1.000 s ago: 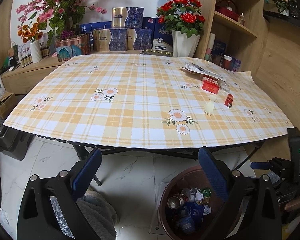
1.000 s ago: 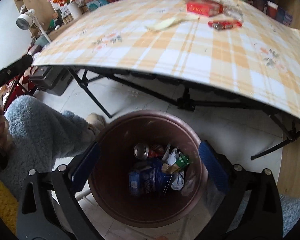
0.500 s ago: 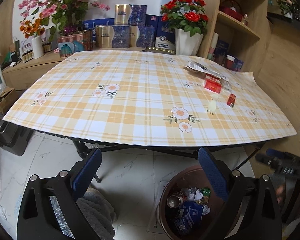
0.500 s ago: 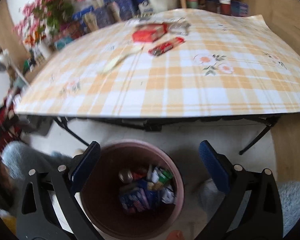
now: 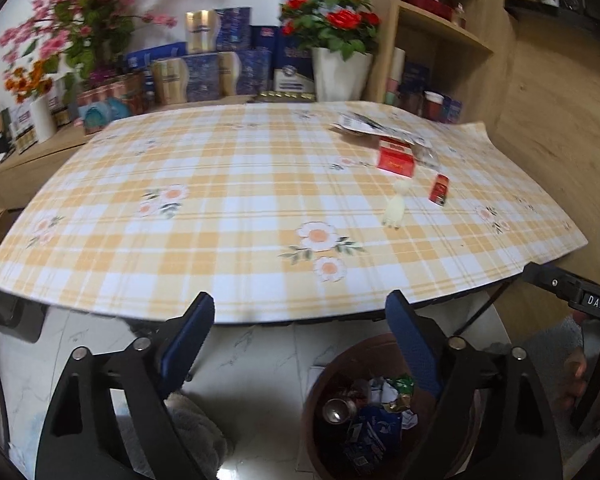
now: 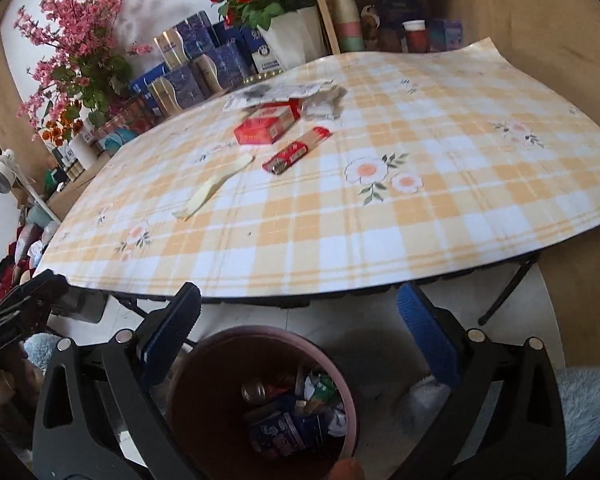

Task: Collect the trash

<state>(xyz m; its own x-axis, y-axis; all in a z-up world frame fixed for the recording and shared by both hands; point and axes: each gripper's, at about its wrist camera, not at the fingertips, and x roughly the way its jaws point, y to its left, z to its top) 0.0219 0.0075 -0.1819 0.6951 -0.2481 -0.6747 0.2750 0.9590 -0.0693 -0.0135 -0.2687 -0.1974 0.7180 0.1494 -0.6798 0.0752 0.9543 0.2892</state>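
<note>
On the plaid table (image 5: 220, 216) (image 6: 460, 184) lie a red box (image 5: 396, 158) (image 6: 266, 126), a small red wrapper (image 5: 439, 189) (image 6: 296, 152), a pale peel strip (image 5: 396, 208) (image 6: 214, 186) and crumpled paper and plastic (image 5: 370, 126) (image 6: 292, 94). A brown trash bin (image 5: 328, 380) (image 6: 224, 344) with trash inside stands on the floor below the table's near edge. My left gripper (image 5: 300, 332) is open and empty, in front of the table edge. My right gripper (image 6: 300, 320) is open and empty above the bin.
Flower pots (image 5: 340, 68), boxes (image 5: 220, 64) and a wooden shelf (image 5: 440, 40) stand behind the table. Black folding table legs (image 6: 504, 296) show under the table. A wooden wall (image 5: 560, 120) is on the right. Fluffy slippers (image 6: 584, 408) are on the floor.
Both grippers have risen and tilted up from the bin toward the table. The right view swung from looking down into the bin to facing the trash on the table. Both stayed open.
</note>
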